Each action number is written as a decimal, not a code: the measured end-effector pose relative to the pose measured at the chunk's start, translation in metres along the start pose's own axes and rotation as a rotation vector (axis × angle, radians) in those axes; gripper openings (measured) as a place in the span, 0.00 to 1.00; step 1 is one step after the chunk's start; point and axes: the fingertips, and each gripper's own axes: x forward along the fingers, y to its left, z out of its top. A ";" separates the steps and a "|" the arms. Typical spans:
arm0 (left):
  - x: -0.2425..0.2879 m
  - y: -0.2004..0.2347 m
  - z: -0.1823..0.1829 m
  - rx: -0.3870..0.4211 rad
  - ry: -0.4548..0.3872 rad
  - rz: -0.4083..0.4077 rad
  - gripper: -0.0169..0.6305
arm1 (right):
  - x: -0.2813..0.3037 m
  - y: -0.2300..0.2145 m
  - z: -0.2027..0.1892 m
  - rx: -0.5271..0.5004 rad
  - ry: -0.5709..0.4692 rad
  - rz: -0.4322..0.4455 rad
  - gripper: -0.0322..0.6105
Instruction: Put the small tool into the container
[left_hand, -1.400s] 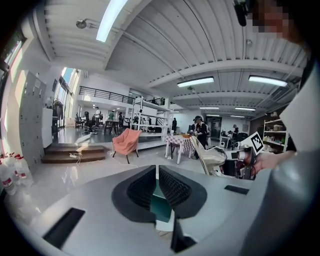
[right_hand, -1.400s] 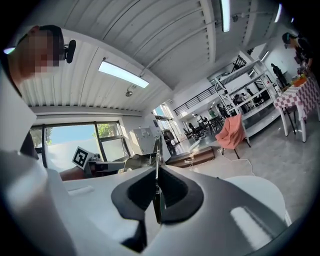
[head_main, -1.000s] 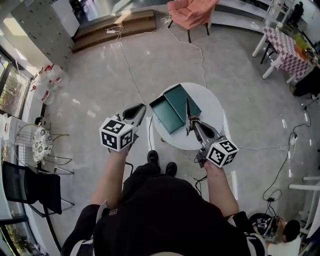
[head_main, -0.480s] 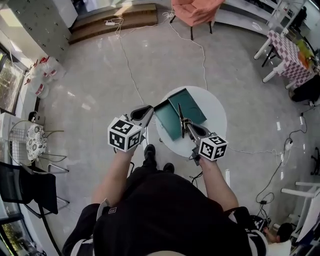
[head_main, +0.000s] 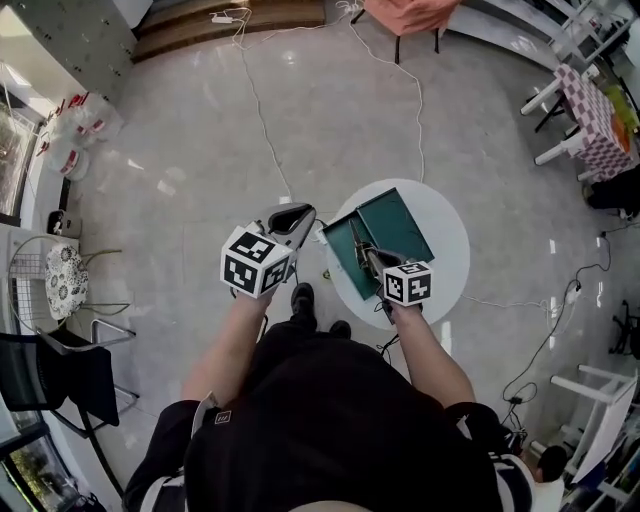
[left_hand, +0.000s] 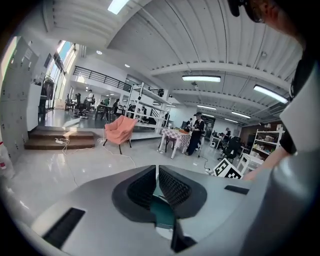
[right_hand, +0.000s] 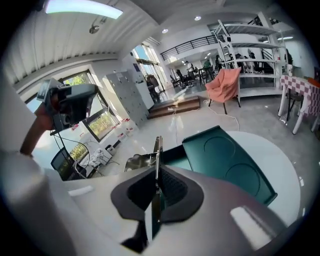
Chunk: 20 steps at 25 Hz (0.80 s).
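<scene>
An open teal container (head_main: 390, 225) lies on a small round white table (head_main: 448, 262), its lid (right_hand: 227, 160) folded out flat. My right gripper (head_main: 368, 258) is shut on a thin flat metal tool (head_main: 353, 234) that sticks out forward over the container's left half. In the right gripper view the tool (right_hand: 158, 150) stands on edge between the jaws. My left gripper (head_main: 291, 222) hovers off the table's left edge, its jaws closed together with nothing between them; the teal container shows just beyond its pads (left_hand: 172, 187).
The table stands on a glossy grey floor crossed by cables (head_main: 262, 120). A pink chair (head_main: 410, 12) is at the top, a checkered table (head_main: 600, 110) at the right, a black chair (head_main: 60, 375) and wire stand (head_main: 60, 275) at the left.
My right gripper has carried the tool left and nearer, from the table's middle to over the container. The left gripper has drifted toward the table's left edge.
</scene>
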 end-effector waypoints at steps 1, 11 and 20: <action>0.003 0.006 -0.001 -0.004 0.004 -0.008 0.06 | 0.010 -0.002 -0.002 -0.002 0.025 -0.015 0.07; 0.024 0.039 -0.029 -0.052 0.076 -0.121 0.06 | 0.057 -0.022 -0.030 -0.052 0.223 -0.189 0.07; 0.026 0.045 -0.024 -0.027 0.107 -0.147 0.06 | 0.067 -0.033 -0.060 -0.099 0.316 -0.287 0.08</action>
